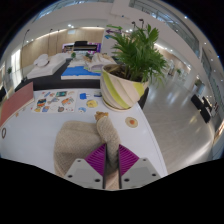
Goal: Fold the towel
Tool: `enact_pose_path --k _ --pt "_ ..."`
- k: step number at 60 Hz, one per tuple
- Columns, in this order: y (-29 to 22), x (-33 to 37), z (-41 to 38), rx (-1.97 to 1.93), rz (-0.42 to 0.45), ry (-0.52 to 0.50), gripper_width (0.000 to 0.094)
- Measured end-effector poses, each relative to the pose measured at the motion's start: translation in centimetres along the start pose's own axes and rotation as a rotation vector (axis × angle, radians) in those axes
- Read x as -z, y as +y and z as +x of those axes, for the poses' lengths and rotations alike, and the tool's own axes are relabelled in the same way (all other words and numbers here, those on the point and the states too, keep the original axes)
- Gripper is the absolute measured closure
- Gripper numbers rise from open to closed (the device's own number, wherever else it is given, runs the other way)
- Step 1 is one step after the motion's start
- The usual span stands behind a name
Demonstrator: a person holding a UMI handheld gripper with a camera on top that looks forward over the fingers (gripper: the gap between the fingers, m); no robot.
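Note:
A beige towel (85,140) lies bunched on the white table (40,140), just ahead of my fingers. A fold of it runs up from the heap and down between the two magenta pads (97,158). My gripper (110,162) is shut on that fold, with both pads pressed against the cloth. The part of the towel under the fingers is hidden.
A potted plant in a striped yellow-green pot (122,90) stands just beyond the towel at the table's far right. Printed cards and papers (62,100) lie along the far left of the table. Sofas (45,66) and open floor lie beyond.

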State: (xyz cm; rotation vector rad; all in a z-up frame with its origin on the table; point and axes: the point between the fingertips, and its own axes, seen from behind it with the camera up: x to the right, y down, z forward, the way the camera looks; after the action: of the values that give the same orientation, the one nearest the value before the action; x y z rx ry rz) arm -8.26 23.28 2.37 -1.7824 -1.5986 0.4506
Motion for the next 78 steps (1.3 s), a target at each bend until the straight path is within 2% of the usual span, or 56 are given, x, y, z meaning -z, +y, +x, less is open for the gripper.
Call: enact_pose_path --k 3,12,14,18,32,50,61,78 --pt "0.2 -0.1 0.0 -0.005 0.001 -0.005 0.0636" --pt "-0.4 2.8 0.2 -0.012 -0.008 -0.001 0.0046" --pt "-0.6 4.2 0.0 -0.018 -0.016 0.002 0.0116" --pt "-1.5 7.6 -0.5 -0.022 -0.013 0.013 0.0080" --pt "-4.8 25.3 -4.4 -0.066 0.063 0.047 0.0083" --pt "-4.2 45.1 -11.3 -0.092 0.167 0.065 0.0080" --pt "-1.9 49.4 -15.5 -0.076 0.167 0.034 0.0085" --pt "-0.8 49.5 -17.4 -0.078 0.152 0.006 0.0081"
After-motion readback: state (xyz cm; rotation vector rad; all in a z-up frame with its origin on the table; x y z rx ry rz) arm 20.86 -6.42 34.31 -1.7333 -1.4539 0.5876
